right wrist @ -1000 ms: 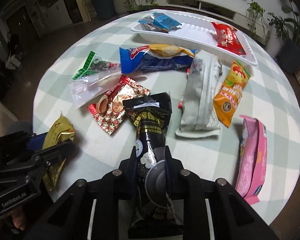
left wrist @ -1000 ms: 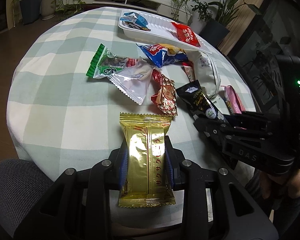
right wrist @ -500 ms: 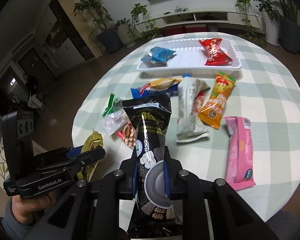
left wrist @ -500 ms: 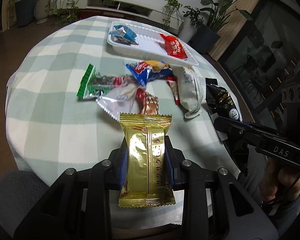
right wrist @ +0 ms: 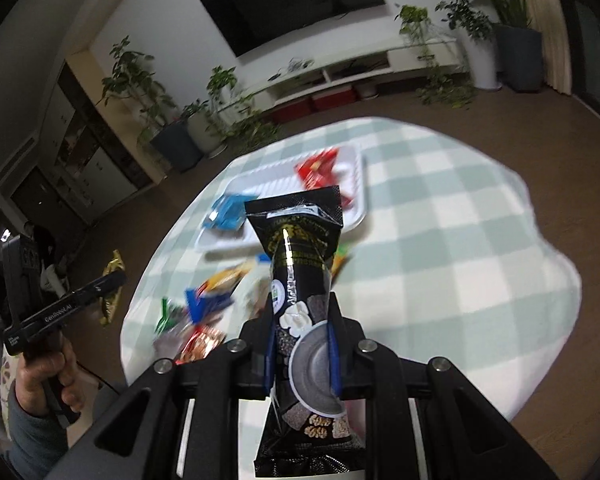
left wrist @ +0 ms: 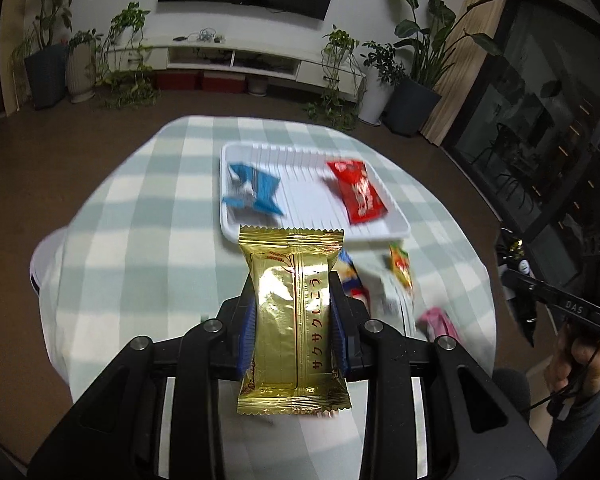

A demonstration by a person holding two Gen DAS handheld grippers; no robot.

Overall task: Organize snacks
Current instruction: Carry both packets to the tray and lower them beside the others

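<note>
My left gripper (left wrist: 292, 316) is shut on a gold foil snack packet (left wrist: 290, 300) and holds it high above the round checked table. My right gripper (right wrist: 300, 328) is shut on a black snack packet (right wrist: 298, 264), also lifted well above the table. A white tray (left wrist: 392, 226) at the far side holds a blue packet (left wrist: 256, 190) and a red packet (left wrist: 356, 192); it also shows in the right wrist view (right wrist: 360, 188). The right gripper shows at the right edge of the left wrist view (left wrist: 556, 300), the left gripper at the left of the right wrist view (right wrist: 72, 304).
Several loose packets lie on the green-and-white checked tablecloth (left wrist: 140, 240) between the tray and me, among them an orange one (left wrist: 400, 268) and a pink one (left wrist: 440, 320); they are blurred. Potted plants and a low TV cabinet stand beyond the table.
Both grippers have risen and tilted up with their packets still held. The table now looks smaller and farther below, and the room's back wall has come into view.
</note>
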